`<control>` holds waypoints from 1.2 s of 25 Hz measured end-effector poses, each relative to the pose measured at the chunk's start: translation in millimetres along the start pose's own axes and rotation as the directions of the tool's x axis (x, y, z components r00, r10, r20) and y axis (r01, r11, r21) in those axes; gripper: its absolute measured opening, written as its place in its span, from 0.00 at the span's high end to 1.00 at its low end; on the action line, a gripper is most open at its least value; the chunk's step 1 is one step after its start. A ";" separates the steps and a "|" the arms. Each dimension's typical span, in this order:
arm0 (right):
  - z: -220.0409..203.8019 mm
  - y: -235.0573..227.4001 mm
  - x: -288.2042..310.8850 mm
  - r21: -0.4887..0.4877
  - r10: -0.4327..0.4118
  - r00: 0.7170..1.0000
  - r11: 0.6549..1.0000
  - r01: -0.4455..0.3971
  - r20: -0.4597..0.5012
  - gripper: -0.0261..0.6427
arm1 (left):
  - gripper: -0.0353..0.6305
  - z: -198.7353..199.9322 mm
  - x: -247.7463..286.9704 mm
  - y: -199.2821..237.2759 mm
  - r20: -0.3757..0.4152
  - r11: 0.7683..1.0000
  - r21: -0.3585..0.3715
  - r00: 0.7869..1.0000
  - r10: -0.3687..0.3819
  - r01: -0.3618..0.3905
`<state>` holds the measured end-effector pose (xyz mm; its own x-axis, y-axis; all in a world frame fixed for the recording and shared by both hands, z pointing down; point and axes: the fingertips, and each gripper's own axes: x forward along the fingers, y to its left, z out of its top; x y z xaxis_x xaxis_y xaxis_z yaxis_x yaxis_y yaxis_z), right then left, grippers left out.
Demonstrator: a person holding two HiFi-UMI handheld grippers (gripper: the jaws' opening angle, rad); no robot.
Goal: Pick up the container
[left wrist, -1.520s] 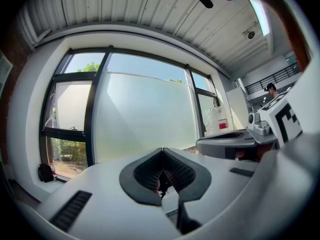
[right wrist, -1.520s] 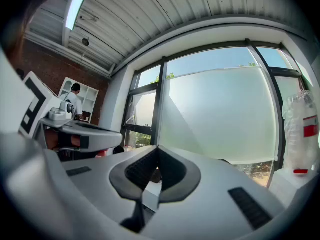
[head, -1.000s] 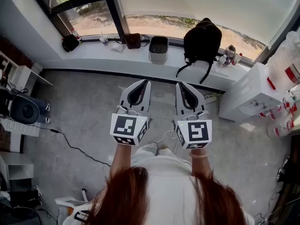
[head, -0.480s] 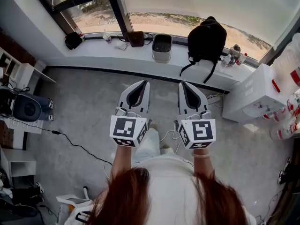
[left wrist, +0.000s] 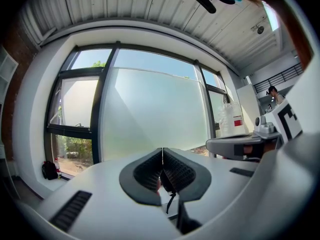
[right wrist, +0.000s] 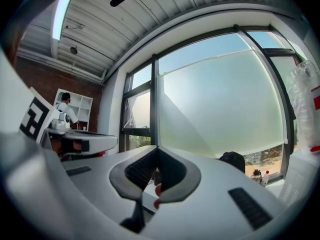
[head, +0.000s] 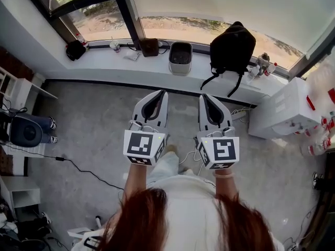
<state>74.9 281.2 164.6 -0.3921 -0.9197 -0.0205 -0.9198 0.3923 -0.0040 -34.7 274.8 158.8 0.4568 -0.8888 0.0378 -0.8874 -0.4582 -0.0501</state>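
A grey floor (head: 89, 119) is seen across the middle of the head view, bounded at the top of the frame by a long white window sill (head: 104, 63). On the sill a black backpack (head: 233, 45) is set at upper right, and the container (head: 180, 57), a pale open bin, just left of it. At frame centre, well apart from it, the left gripper (head: 159, 92) and right gripper (head: 203, 95) are held side by side, jaws pressed together on nothing.
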 end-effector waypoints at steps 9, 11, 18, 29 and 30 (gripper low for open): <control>-6.3 17.3 67.9 -0.006 -0.024 1.000 1.000 0.023 -0.013 0.93 | 0.92 -7.3 33.5 66.6 0.000 0.999 -0.020 1.000 -0.024 0.024; -5.9 20.8 79.4 -0.005 -0.031 0.999 0.999 0.031 -0.013 0.93 | 0.92 -7.1 38.4 77.5 0.005 0.999 -0.024 0.999 -0.035 0.036; -2.6 32.7 110.4 -0.032 -0.061 0.998 0.998 0.061 -0.011 0.93 | 0.92 -4.0 51.8 102.7 0.025 0.996 -0.022 0.996 -0.081 0.081; -7.0 29.2 126.9 -0.054 -0.113 0.993 0.992 0.111 -0.024 0.93 | 0.92 -13.3 67.9 124.0 0.025 0.992 -0.059 0.994 -0.110 0.111; -8.2 27.9 128.5 -0.056 -0.116 0.993 0.992 0.114 -0.027 0.93 | 0.92 -14.2 69.9 124.4 0.024 0.992 -0.060 0.993 -0.112 0.113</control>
<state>-1.3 173.8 170.1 -0.2834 -0.9590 0.0069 -0.9577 0.2834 0.0498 -114.1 155.9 169.4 0.5544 -0.8320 0.0193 -0.8322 -0.5542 0.0141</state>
